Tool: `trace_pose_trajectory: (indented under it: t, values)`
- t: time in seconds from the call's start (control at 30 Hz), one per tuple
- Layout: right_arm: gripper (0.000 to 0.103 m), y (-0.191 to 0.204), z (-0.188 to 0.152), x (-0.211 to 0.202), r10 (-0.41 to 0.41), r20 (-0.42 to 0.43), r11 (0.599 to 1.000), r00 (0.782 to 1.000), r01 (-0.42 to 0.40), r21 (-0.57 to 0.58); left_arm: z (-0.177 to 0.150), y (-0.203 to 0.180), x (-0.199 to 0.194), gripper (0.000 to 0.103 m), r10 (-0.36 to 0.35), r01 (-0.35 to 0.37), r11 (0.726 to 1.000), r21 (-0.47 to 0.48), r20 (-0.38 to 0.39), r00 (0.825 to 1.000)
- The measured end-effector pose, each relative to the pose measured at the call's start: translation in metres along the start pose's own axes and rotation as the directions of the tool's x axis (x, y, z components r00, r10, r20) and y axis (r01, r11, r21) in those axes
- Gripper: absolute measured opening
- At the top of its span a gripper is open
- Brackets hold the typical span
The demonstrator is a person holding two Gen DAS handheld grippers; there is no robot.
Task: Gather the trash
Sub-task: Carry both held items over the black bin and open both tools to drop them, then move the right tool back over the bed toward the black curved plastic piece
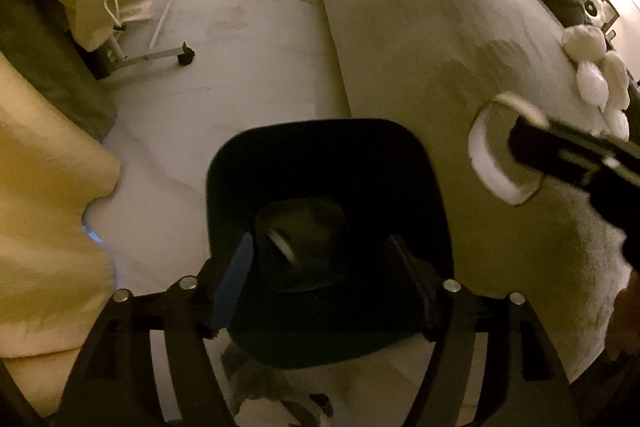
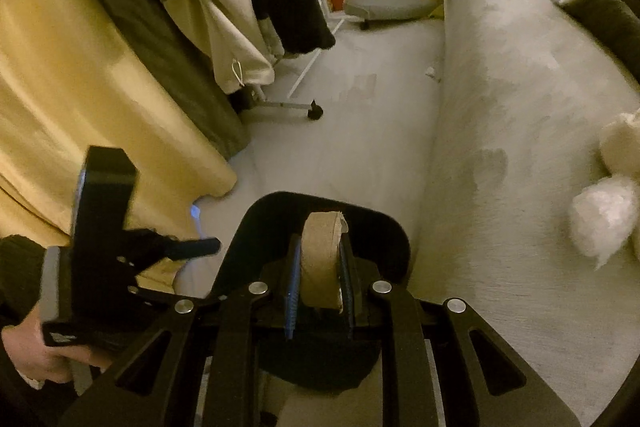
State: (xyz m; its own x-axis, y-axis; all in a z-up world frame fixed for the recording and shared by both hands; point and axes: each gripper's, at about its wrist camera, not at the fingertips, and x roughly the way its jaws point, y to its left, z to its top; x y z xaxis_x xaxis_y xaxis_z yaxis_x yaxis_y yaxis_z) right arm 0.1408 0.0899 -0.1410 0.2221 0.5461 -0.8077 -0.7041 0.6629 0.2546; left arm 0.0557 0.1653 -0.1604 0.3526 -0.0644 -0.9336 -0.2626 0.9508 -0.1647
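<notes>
Left wrist view: left gripper hangs over the open black bin, jaws apart with nothing between them; a roll already lies on the bin's floor. To the right of the bin, the right gripper carries a cardboard roll above the bed.

Right wrist view: only here is the grip plain, jaws clamped on the roll directly above the bin. An off-centre release may bounce it off the rim.
</notes>
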Motion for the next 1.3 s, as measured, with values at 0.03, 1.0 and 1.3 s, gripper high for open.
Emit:
trace_pose_trajectory:
  t: [0.03,1.0,1.3]
  values:
    - [0.018,0.0,0.0,0.003,0.0,-0.009,1.0,1.0,0.0,0.0,0.0,0.003,-0.003,0.076,0.002,-0.002,1.0,-0.003,0.008,1.0]
    - [0.018,0.024,-0.013,0.085,-0.025,-0.185,0.998,0.982,0.013,-0.064,0.024,0.037,-0.098,0.074,-0.004,0.014,1.0,-0.028,0.336,0.942]
    - [0.045,0.025,-0.011,0.085,-0.037,-0.172,0.998,0.984,0.026,-0.063,0.03,0.029,-0.124,0.08,0.029,-0.04,0.999,0.016,0.43,0.902]
